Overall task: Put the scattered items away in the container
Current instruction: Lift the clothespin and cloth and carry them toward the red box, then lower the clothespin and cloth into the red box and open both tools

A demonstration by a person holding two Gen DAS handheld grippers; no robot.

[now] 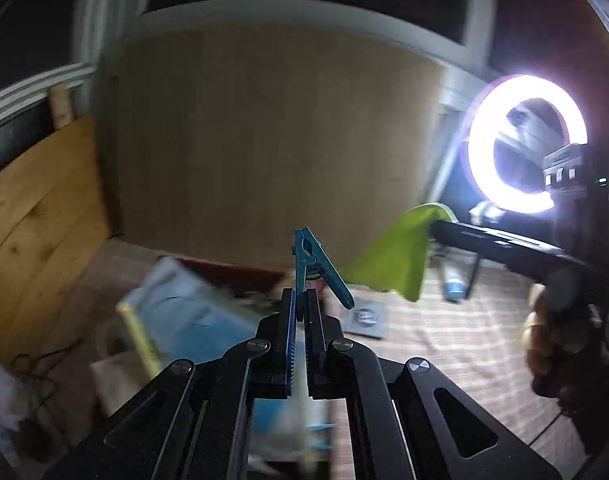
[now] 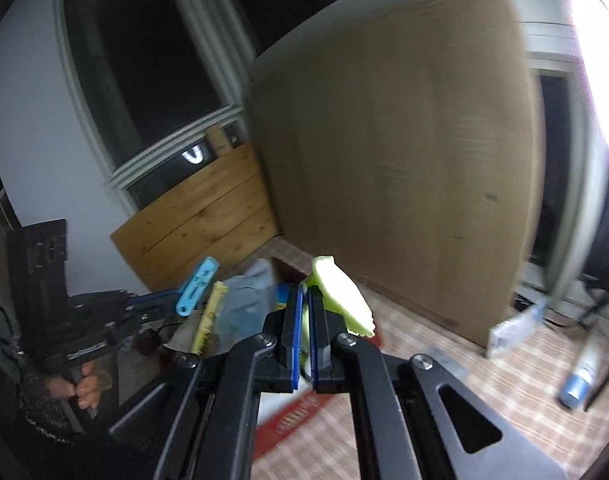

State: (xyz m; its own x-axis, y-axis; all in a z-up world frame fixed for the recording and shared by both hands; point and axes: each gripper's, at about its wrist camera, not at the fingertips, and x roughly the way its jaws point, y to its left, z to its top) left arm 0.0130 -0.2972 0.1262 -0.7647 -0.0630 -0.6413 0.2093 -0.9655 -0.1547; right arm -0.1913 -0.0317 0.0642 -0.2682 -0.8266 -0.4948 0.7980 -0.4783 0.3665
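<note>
Your left gripper [image 1: 300,300] is clamped on the blue clothespin [image 1: 318,266]; your right gripper [image 2: 305,300] pinches the green cloth [image 2: 342,296]; both hang above the table [image 1: 444,352]; keep both grips firm and lower each over the blurred container before letting go.

Everything down on the desk [image 1: 444,344] is smeared with motion blur, so the bluish pile [image 1: 184,312] by the left fingers [image 1: 288,320] could be a bag or a box, can't tell. The lower half of the green thing [image 2: 340,296] is buried between the right fingers [image 2: 294,340]. Ring light [image 1: 524,144] glare washes out whatever's behind it, and the blue tube [image 2: 580,376] label is too fuzzy to read.
</note>
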